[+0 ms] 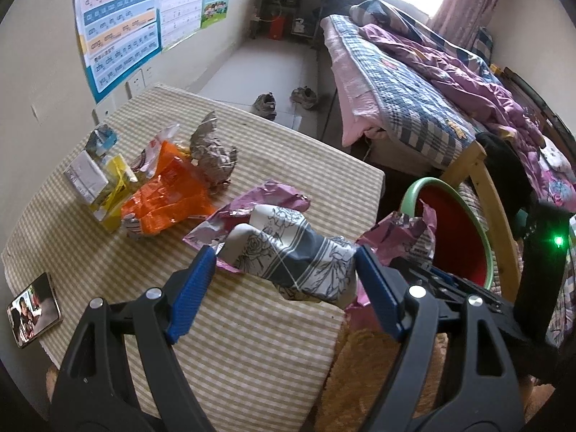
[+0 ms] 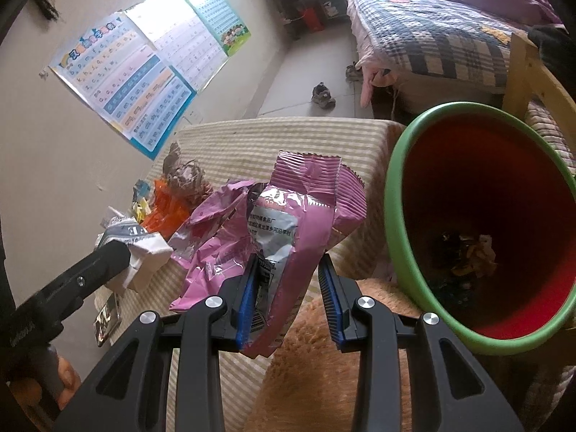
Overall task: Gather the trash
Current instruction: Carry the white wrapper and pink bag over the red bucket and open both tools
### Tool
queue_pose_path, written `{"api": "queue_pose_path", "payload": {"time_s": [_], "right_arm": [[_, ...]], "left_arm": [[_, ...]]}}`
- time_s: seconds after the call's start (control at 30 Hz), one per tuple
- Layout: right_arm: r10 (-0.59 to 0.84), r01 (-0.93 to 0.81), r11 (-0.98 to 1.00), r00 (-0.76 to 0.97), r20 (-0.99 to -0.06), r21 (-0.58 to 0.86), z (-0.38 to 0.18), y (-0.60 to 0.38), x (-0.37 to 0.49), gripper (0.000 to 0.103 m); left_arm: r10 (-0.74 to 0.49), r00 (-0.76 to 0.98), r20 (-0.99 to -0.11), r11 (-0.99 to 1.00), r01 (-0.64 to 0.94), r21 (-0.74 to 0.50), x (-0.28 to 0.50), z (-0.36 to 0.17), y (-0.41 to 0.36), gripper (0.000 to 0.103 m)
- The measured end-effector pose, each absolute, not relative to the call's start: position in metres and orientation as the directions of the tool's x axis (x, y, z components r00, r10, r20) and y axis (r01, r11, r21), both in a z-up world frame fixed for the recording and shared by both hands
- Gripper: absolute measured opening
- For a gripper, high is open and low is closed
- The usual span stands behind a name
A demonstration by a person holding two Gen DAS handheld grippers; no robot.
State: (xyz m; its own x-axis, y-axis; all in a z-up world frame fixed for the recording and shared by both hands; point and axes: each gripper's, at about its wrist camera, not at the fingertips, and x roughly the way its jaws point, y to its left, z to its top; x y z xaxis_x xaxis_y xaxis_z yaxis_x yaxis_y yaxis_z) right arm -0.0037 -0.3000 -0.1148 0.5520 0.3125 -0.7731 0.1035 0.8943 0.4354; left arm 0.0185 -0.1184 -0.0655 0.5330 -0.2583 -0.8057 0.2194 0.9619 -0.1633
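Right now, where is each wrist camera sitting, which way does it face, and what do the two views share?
Left wrist: above the near table edge, facing the bed; left gripper pinches a floral wrapper.
Right wrist: beside it, facing the green-rimmed bin; right gripper holds a pink bag.
Shared: striped table, orange wrapper, phone, bin, posters.

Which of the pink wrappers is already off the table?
The pink wrapper clamped in the right claw, held up beside the green-rimmed bin; the other pink wrapper lies on the table.
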Motion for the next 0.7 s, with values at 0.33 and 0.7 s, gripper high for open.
{"api": "queue_pose_path", "payload": {"time_s": [0.33,0.7], "right_arm": [[0.24,0.211,0.877,0.586,-0.774,0.431,-0.116,-0.347,-0.012,0.033],[0.191,0.274,0.853,0.63,-0.753,0.445,-0.104,-0.385,-0.02,0.033]], "left_arm": [[-0.278,0.521,-0.807,0.953,0.257,-0.162,0.02,-0.065,-0.135,0.077],[-0.33,0.496,-0.803,0.929,0.322,-0.183,0.023,-0.062,-0.17,0.077]]}}
